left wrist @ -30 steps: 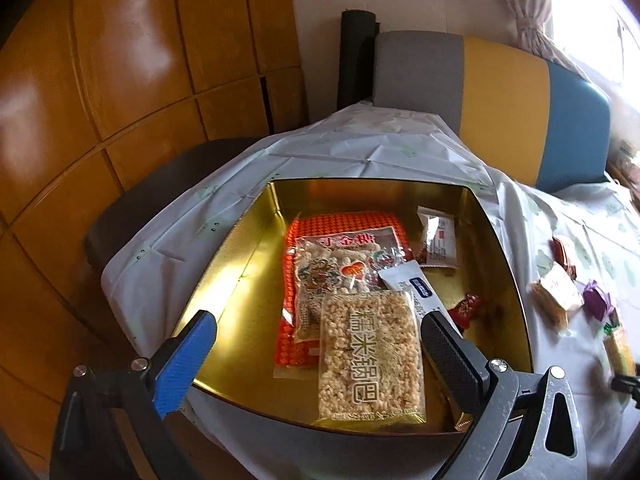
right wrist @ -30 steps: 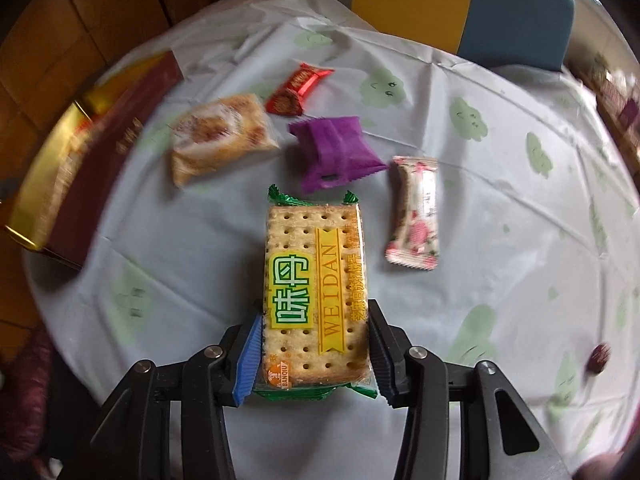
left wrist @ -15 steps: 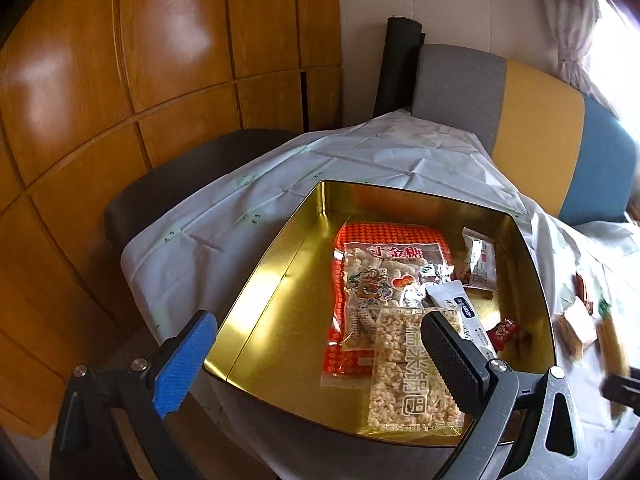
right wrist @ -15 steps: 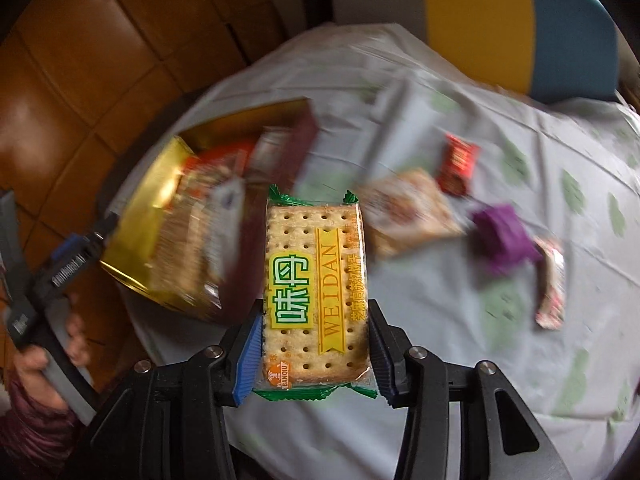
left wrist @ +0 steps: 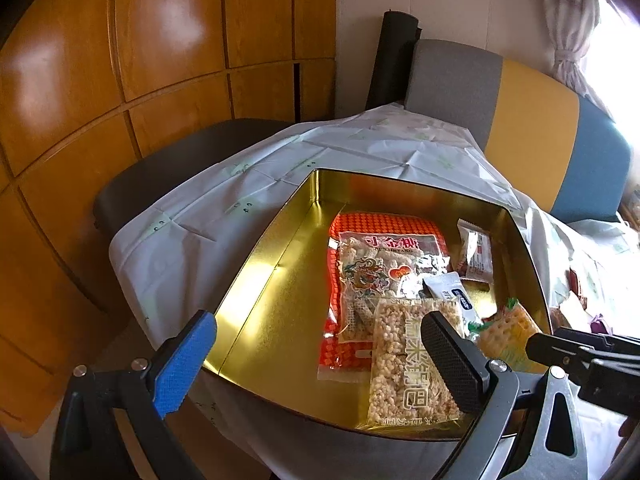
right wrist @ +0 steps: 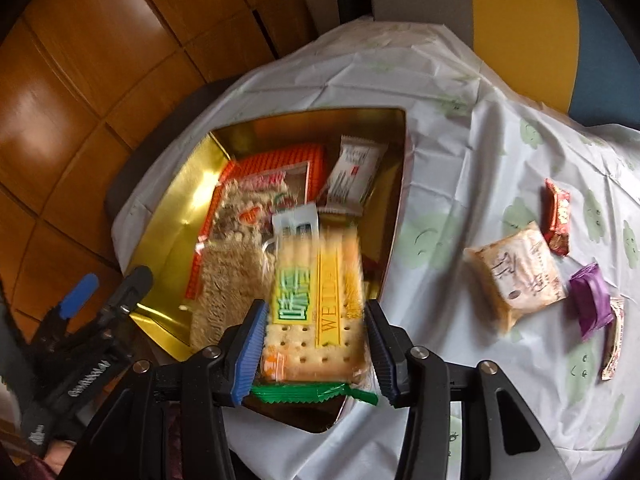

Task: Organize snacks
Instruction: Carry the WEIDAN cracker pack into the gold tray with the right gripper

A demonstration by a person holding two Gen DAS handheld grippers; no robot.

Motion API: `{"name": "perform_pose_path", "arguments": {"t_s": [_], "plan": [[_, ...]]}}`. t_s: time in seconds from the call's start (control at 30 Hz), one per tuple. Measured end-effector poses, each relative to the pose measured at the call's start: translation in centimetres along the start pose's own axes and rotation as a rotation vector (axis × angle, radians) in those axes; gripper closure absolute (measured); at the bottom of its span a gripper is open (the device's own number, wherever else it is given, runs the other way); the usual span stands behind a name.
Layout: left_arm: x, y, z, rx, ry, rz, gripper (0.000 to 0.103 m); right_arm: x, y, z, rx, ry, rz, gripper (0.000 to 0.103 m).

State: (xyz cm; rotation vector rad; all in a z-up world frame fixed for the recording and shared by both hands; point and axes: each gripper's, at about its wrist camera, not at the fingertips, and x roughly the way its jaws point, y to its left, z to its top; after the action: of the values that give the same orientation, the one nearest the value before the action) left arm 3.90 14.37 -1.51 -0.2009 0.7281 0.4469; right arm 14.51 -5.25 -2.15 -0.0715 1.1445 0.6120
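Over the right side of the gold tin [right wrist: 394, 184], the cracker pack [right wrist: 316, 300] is held lengthwise, clamped by the right gripper [right wrist: 316, 350], while the left gripper [left wrist: 320, 354] is kept wide apart nearby.

1. I see gold tin [left wrist: 272, 280], orange-checked packet [left wrist: 384, 222] inside.
2. Cracker pack [right wrist: 316, 300]: yellow stripe, green lettering, green ends.
3. Tablecloth [right wrist: 460, 152]: white, pale green faces.
4. Right of frame: purple wrapper [right wrist: 591, 304], red wrapper [right wrist: 557, 218].
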Motion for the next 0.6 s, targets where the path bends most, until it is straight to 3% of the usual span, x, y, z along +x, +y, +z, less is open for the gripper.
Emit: {"name": "perform_pose_path", "arguments": {"t_s": [0.43,0.53,0.6], "plan": [[-0.3,-1.1,-0.5,0.038,0.001,-0.021,0.000,-1.9,-0.3,-2.1,-0.036,-0.064,-0.071,0.054],[-0.3,-1.2,-0.6,0.041,0.003,-0.023,0.000,-2.1,0.3,-2.5,-0.072,-0.076,-0.058,0.065],[-0.4,-1.3,-0.6,0.044,0.002,-0.022,0.000,-1.9,0.9,-2.7,-0.120,-0.081,-0.100,0.071]]}}
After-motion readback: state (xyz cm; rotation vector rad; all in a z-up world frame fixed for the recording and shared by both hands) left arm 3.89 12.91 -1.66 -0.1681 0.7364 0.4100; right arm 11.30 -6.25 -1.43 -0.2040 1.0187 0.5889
